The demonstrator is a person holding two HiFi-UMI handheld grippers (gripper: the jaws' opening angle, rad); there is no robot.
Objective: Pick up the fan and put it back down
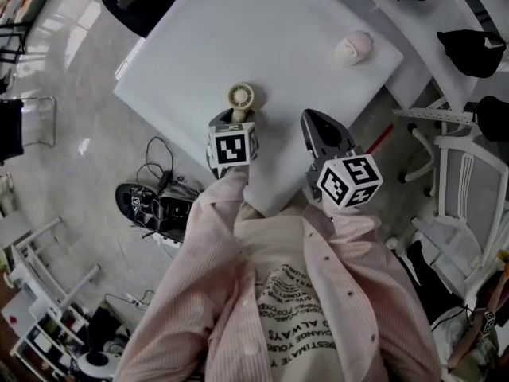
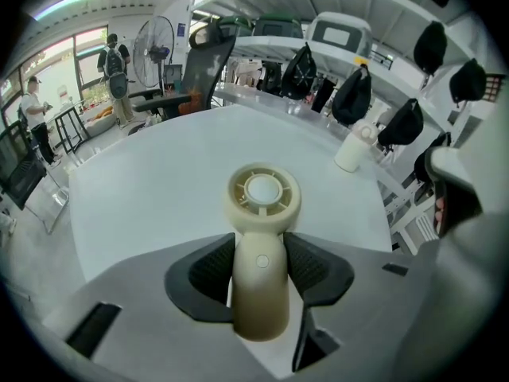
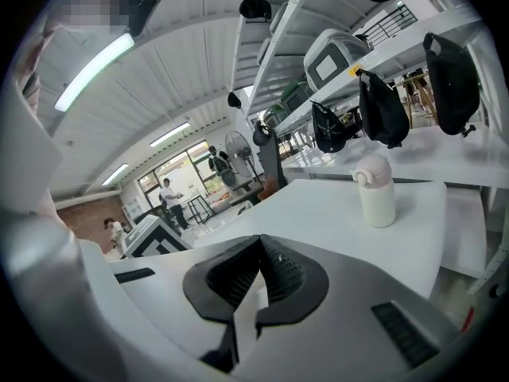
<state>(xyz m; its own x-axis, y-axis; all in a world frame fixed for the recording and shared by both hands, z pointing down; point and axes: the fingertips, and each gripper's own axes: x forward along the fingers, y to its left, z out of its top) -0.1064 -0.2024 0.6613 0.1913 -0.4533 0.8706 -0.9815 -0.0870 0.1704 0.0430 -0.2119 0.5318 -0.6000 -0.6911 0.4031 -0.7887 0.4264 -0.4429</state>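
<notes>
Head view: the fan is seen over the white table near its front edge, at the left gripper; the right gripper is held apart.
Left gripper view: the handle is clamped between both pads; the lift is best made straight up, untilted.
Right gripper view: the jaws are closed on nothing and best kept clear.
</notes>
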